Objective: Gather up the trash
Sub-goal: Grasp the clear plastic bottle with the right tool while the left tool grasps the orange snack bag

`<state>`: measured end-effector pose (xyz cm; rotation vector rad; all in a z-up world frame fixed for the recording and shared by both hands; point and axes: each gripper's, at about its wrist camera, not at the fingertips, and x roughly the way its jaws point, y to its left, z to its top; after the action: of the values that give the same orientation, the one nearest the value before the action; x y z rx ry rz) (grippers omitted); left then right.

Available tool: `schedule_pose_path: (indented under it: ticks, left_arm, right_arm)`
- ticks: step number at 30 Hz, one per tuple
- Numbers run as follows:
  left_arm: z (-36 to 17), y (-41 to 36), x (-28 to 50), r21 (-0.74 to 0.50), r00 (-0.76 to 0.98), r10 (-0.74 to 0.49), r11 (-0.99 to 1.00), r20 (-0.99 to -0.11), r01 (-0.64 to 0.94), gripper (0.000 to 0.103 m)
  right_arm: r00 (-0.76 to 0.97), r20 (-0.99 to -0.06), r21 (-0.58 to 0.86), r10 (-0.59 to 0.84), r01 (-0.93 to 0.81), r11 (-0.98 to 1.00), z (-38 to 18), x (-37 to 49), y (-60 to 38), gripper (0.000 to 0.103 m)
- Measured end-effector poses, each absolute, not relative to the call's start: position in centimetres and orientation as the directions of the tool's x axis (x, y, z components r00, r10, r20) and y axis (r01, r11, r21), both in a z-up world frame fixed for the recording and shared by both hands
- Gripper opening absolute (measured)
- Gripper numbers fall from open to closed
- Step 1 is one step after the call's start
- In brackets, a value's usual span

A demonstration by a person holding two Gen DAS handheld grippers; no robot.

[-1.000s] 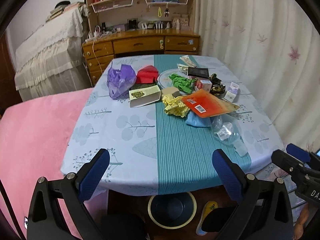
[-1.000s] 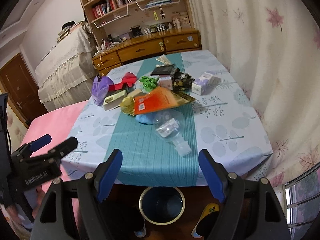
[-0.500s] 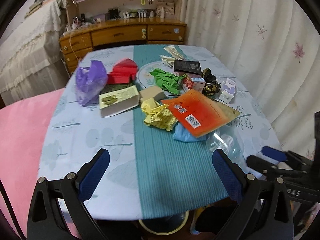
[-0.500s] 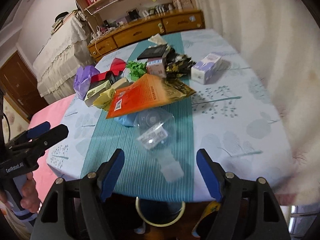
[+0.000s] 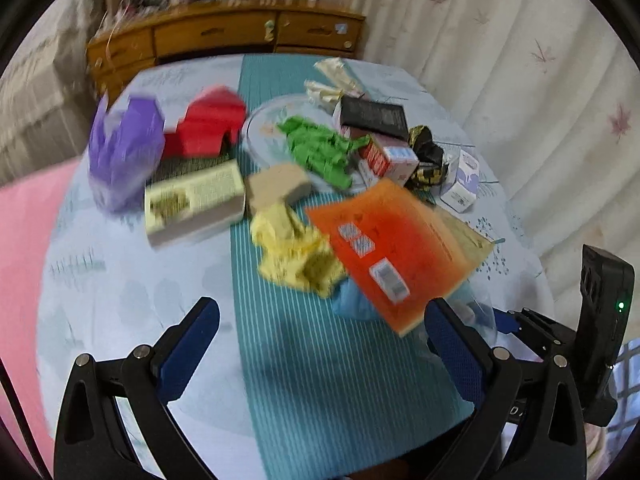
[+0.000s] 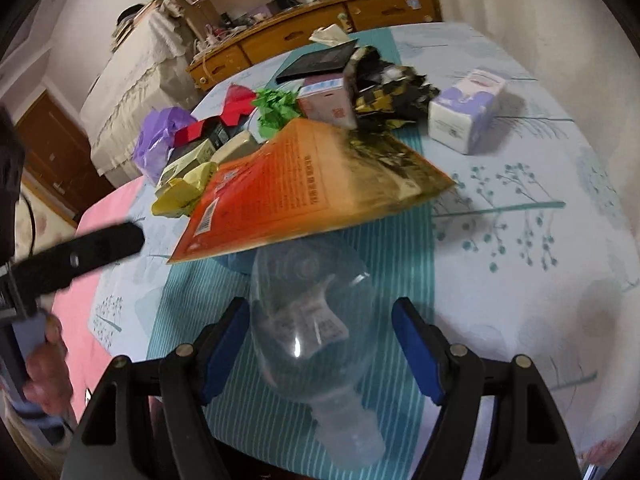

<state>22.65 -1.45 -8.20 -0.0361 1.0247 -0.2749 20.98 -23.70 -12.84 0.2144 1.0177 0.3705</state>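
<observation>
Clear bottle (image 6: 308, 332) is lying on table (image 6: 520, 240), straddled by spread right gripper (image 6: 320, 344), untouched. It is judged light, thin, crushable, slick; best gripped mid-body, gently. Left gripper (image 5: 320, 344) is held spread, empty, near the yellow wrapper (image 5: 296, 248).

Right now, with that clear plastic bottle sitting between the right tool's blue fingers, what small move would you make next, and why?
Probably close the right tool on the clear bottle. Its fingers stand open on either side of the bottle's body, which lies on the teal-striped cloth near the table's edge. The orange packet overlaps only its far end, so it should lift out.
</observation>
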Motion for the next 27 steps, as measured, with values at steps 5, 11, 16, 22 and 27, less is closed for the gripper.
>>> schedule_pose_path:
  ticks: [5, 11, 16, 22, 27]
  left_arm:
    - [-6.5, -3.1, 25.0, -0.056, 0.506, -0.211, 0.951, -0.837, 0.305, 0.101]
    - [-6.1, -5.1, 27.9, -0.046, 0.461, -0.265, 0.900, -0.847, 0.434, 0.101]
    - [-7.5, -6.9, 30.1, -0.092, 0.375, -0.322, 0.851, -0.870, 0.517, 0.101]
    - [-9.9, -9.0, 32.0, -0.118, 0.300, -0.336, 0.817, -0.893, 0.565, 0.101]
    - [-11.8, -10.6, 33.1, -0.128, 0.226, -0.323, 0.787, -0.919, 0.604, 0.101]
  right_arm:
    - [0.453, -0.790, 0.333, 0.412, -0.247, 0.910, -12.9, 21.6, -23.3, 0.048]
    - [0.471, -0.795, 0.324, 0.383, -0.204, 0.924, -12.6, 21.1, -25.8, 0.048]
    - [0.525, -0.797, 0.300, 0.298, -0.082, 0.950, -11.9, 21.6, -29.8, 0.048]
    - [0.544, -0.778, 0.351, 0.314, -0.039, 0.936, -11.9, 22.4, -31.7, 0.048]
    - [0.517, -0.776, 0.395, 0.361, -0.047, 0.917, -13.1, 23.2, -31.1, 0.048]
